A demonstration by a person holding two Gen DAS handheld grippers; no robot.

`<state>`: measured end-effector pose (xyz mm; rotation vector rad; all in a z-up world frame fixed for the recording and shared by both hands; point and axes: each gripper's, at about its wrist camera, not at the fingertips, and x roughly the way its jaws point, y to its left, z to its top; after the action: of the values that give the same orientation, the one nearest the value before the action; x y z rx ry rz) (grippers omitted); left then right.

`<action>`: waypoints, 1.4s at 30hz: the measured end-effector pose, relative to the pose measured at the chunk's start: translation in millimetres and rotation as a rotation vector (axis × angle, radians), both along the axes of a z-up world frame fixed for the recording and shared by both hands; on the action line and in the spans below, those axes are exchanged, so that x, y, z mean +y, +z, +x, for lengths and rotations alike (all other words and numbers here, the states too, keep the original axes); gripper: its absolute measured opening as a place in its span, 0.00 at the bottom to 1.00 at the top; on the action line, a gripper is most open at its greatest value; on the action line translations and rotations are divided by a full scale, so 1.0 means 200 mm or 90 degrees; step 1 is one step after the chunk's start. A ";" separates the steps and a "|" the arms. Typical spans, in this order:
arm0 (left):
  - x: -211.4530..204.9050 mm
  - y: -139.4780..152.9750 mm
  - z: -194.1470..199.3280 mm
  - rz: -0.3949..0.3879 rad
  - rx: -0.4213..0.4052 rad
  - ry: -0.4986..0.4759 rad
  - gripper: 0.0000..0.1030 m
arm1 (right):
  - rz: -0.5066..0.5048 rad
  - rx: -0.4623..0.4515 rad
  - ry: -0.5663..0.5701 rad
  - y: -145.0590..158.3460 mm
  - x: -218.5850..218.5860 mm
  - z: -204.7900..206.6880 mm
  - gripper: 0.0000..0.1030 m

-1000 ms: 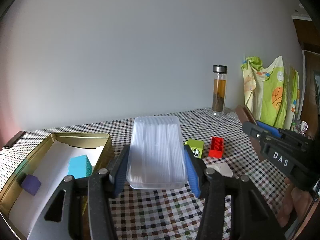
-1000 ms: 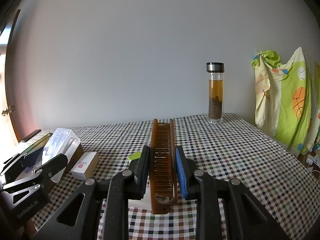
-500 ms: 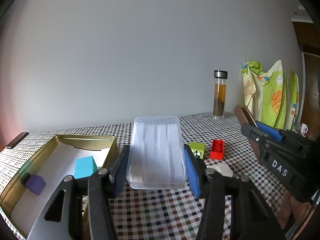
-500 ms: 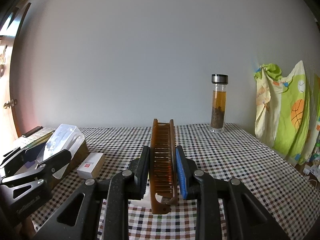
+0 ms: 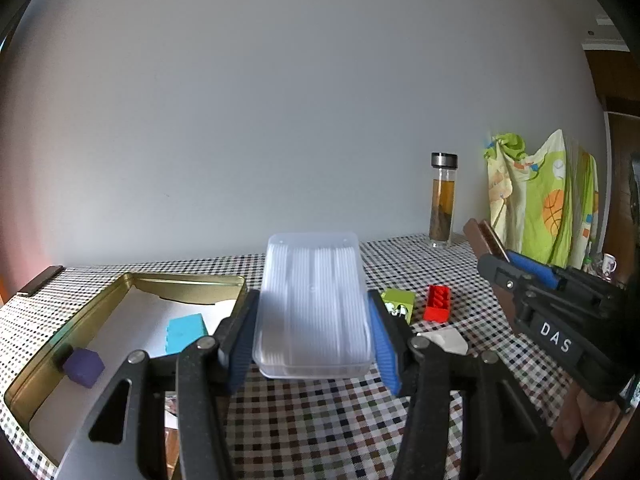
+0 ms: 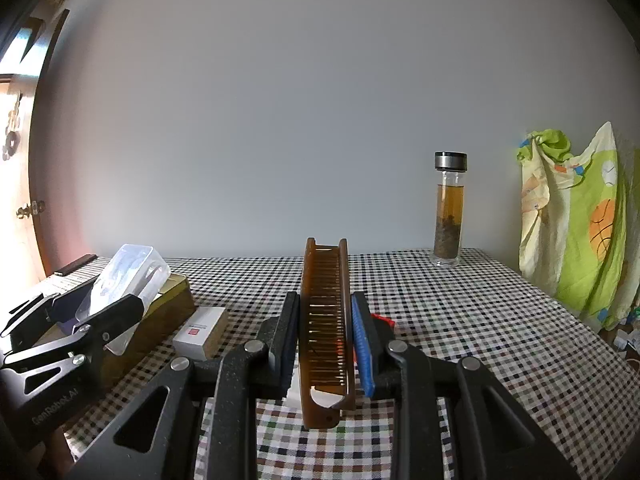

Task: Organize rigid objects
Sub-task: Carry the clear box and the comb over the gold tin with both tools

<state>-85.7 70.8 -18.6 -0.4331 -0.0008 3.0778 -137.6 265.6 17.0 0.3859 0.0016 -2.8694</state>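
Since a second ago both views have tipped slightly upward, showing more wall; the held things have not shifted in their grips. The left tongs (image 5: 312, 336) are clamped on a clear plastic box (image 5: 314, 308), held above the checked desk (image 5: 320, 420) just right of an open gold tin (image 5: 48, 356). Inside the tin lie a turquoise block (image 5: 186, 332) and a purple block (image 5: 84, 366). The right tongs (image 6: 325, 344) are closed on a brown comb (image 6: 326, 320), held on edge, pointing away. On the desk beyond sit a green block (image 5: 398, 304), a red brick (image 5: 437, 303) and a small white box (image 6: 202, 332). A glass tea bottle (image 6: 450, 208) stands by the wall; patterned cloth (image 6: 576, 220) hangs at right.
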 end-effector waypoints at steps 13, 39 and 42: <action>-0.06 0.01 0.04 0.010 0.008 0.014 0.50 | 0.000 0.000 0.026 0.00 -0.07 0.04 0.27; -0.24 0.02 0.13 0.002 0.027 0.054 0.50 | -0.001 -0.004 0.052 -0.01 -0.17 0.05 0.27; -0.26 0.02 0.15 0.002 0.031 0.059 0.50 | 0.003 -0.003 0.059 -0.01 -0.20 0.05 0.27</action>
<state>-56.6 17.8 -14.6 -0.3692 -0.0264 3.1782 -127.3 225.4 14.4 0.3837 0.0244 -2.7777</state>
